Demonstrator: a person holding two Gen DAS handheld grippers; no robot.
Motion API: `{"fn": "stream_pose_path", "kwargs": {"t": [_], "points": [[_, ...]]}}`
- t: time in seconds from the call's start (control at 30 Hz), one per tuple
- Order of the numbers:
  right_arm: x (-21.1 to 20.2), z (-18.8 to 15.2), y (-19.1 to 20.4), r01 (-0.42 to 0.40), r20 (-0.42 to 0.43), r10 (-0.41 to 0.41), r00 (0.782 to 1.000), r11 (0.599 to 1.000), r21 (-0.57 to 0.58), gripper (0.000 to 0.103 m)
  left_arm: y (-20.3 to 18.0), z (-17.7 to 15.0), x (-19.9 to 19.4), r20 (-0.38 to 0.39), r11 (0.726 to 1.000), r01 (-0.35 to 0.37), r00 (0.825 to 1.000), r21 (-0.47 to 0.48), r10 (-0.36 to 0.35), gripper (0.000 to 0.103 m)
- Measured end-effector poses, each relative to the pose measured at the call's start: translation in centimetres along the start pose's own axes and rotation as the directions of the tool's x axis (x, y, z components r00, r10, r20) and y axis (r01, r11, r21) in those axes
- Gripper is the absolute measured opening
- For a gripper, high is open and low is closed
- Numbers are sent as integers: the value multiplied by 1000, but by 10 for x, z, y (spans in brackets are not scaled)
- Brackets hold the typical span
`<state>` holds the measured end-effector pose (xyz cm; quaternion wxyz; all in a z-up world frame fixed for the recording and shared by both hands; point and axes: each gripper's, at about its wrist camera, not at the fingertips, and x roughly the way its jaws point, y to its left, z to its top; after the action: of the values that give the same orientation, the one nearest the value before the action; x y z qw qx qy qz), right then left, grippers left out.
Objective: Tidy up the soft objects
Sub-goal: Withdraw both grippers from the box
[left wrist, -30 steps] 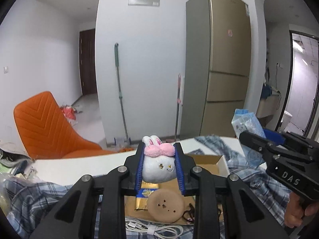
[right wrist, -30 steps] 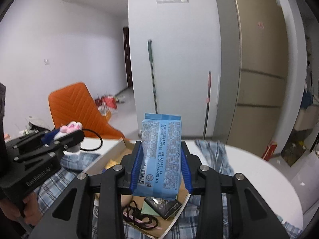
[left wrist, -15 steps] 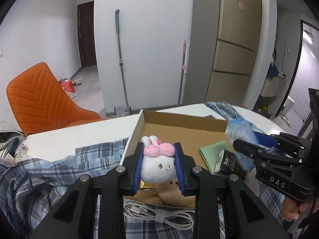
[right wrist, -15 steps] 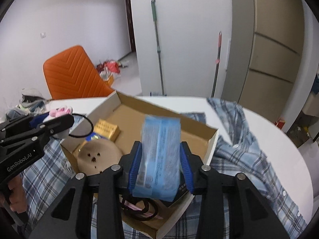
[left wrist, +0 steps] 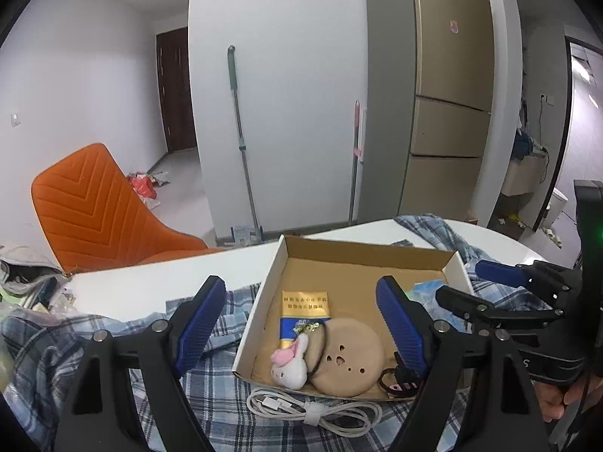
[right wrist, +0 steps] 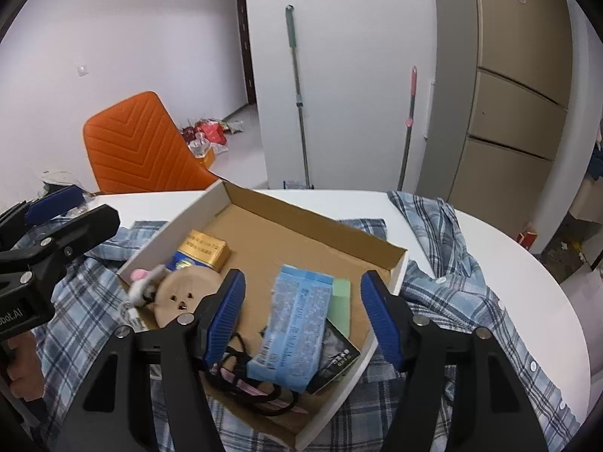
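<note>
Tongs opening over the shallow cardboard box [right wrist: 395, 263], both soft things lying inside it.

Left tongs [left wrist: 301, 324] are spreading, blue pads wide apart with nothing between them; the small white plush bunny with pink ears [left wrist: 289, 365] lies below at the box's near edge, touching the round tan disc with small holes [left wrist: 348, 358]. Right tongs [right wrist: 301, 316] are opening too, pads clear of the light blue tissue packet [right wrist: 297, 324], which rests tilted on the box floor between them, overlapping a green pad [right wrist: 341, 305]. The box sits on a blue plaid shirt [right wrist: 452, 293] spread over the white tabletop [right wrist: 546, 301], a coiled white cable [left wrist: 312, 410] just in front.
</note>
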<state>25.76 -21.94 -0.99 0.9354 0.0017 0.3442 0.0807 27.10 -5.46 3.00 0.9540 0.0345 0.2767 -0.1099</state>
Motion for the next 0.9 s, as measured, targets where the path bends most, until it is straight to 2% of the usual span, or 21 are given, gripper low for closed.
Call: {"fn": "stream_pose_path", "kwargs": {"t": [0.13,0.37,0.5,0.63,0.73,0.9], "points": [[-16,5,7,-18,40,18,999,1000,-14,63,2,8,-21,37,1000,12,999,-18,-11,84],[-47,10,23,-49,120,53,991,998,-34,63,5,17,-82,149,1000,-4,989,-31,9,84],[-60,9,32,-86,139,91,986,995,-45,63,6,16,-111,177,1000,-7,984,-17,10,84],[-74,5,42,-104,153,113,982,992,-67,63,12,6,-138,224,998,-52,973,-37,59,84],[-82,2,48,-110,161,124,979,990,-91,63,19,-2,-150,224,997,-47,973,-65,60,84],[-90,-3,64,-116,160,137,978,984,-135,63,29,-22,-159,202,994,-85,975,-67,97,84]]}}
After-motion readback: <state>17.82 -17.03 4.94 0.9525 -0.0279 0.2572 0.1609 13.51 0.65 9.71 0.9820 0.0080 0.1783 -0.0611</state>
